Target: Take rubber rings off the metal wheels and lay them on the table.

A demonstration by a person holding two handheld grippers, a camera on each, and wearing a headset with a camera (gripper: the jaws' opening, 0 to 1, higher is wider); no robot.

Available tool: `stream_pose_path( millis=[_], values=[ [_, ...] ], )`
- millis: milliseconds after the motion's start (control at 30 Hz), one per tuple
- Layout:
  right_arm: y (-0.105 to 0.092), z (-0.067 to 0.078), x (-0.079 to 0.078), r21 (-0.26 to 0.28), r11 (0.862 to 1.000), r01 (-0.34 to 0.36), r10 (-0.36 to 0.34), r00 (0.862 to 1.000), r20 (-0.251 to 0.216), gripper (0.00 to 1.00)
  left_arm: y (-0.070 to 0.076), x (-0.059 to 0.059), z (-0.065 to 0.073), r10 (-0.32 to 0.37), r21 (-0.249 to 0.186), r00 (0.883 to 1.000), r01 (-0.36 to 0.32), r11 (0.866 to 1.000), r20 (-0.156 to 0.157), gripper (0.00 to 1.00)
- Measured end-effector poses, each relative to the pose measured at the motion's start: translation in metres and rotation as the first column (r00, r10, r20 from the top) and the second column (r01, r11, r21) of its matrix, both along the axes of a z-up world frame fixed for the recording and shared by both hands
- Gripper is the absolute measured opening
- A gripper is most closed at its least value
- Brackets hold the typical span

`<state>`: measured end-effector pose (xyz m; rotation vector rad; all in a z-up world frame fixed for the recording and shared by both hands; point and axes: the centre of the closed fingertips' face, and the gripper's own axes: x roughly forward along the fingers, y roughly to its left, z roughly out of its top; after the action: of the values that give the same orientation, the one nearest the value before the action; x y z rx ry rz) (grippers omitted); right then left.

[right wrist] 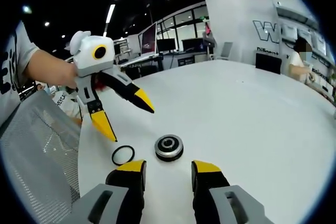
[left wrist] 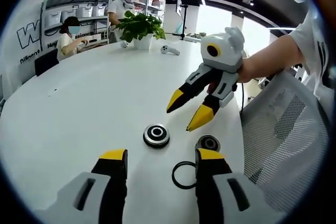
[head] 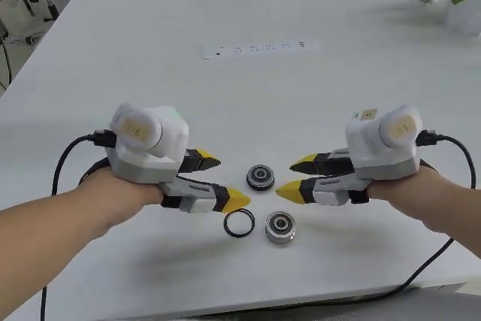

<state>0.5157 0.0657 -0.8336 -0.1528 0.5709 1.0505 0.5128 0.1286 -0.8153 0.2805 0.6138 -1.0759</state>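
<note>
Ringed wheel [head: 261, 177], 1 o'clock of loose ring [head: 239, 222]; left gripper [head: 231, 180], right gripper [head: 287, 178] parted, empty. Advised: one pins, other peels.

The left gripper's [left wrist: 161, 157] own jaw partly hides the rubber ring [left wrist: 175, 176].

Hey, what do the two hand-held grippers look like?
The left hand-held gripper and right hand-held gripper match: rounded white bodies, grey-and-black jaws with yellow tips, a black cable trailing from each. The person wears a short white sleeve.
</note>
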Motion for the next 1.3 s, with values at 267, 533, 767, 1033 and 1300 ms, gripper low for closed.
stream_pose_path(
  millis=[267,533,767,1033,1300],
  values=[
    [-0.002,-0.002,0.001,0.001,1.000,0.008,-0.008,1.000,-0.008,0.33,-0.010,0.004,-0.001,-0.013,-0.010,1.000,0.013,1.000,-0.005,0.45],
    [-0.002,-0.003,0.002,0.001,1.000,0.010,-0.010,1.000,-0.008,0.33,-0.019,0.009,-0.006,-0.032,-0.003,0.999,0.032,0.999,-0.005,0.40],
    [-0.002,-0.004,-0.001,0.001,1.000,0.014,-0.014,1.000,-0.015,0.32,-0.026,0.011,-0.011,-0.043,-0.002,0.999,0.043,0.999,-0.010,0.37],
    [-0.002,-0.005,-0.003,0.002,1.000,0.017,-0.017,1.000,-0.020,0.32,-0.032,0.015,-0.016,-0.057,0.009,0.998,0.058,0.998,-0.018,0.29],
    [-0.003,-0.006,-0.003,0.002,1.000,0.017,-0.017,1.000,-0.020,0.31,-0.038,0.017,-0.018,-0.064,0.017,0.998,0.064,0.998,-0.017,0.23]
  ],
)
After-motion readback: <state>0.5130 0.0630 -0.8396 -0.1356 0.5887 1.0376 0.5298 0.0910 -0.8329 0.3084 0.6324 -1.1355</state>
